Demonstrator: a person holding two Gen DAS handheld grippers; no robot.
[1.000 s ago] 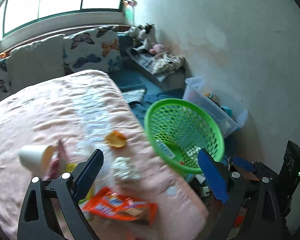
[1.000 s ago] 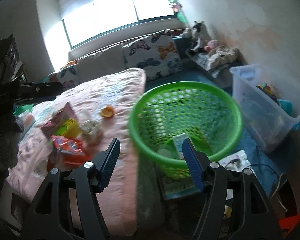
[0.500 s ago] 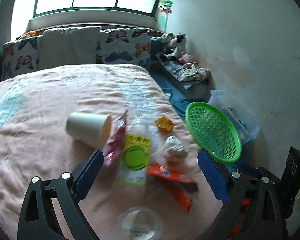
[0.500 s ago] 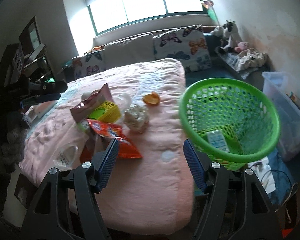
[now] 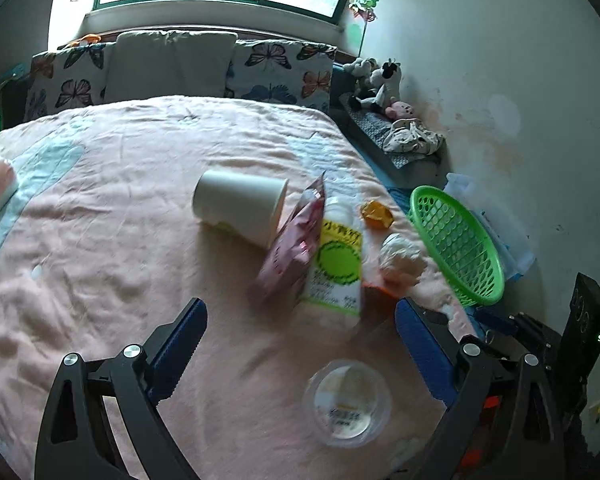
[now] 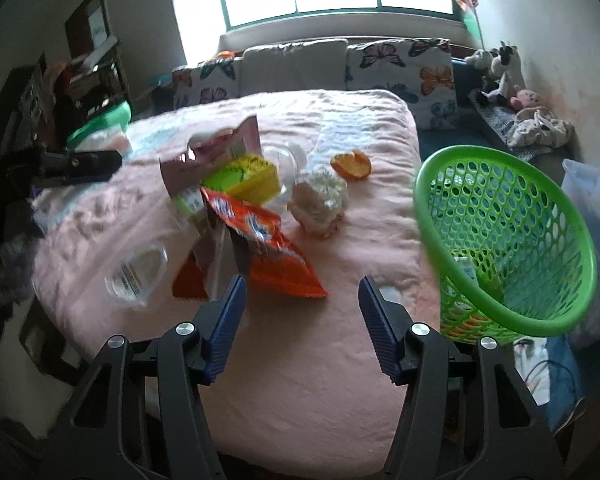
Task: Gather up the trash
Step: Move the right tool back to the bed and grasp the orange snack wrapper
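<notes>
Left gripper [image 5: 300, 332] has swung away from the green basket [image 5: 456, 248] toward mid-bed; the basket now sits at the right edge of its view. Paper cup [image 5: 240, 208], pink pouch [image 5: 296, 248] and yellow-labelled bottle [image 5: 338, 260] now lie ahead of its fingers, a clear lidded cup [image 5: 348, 400] between them.

Right gripper [image 6: 302, 320] has also swung off the basket toward the litter; its jaws have just been closing, nothing between them. Orange wrapper [image 6: 272, 252] now lies just ahead.
</notes>
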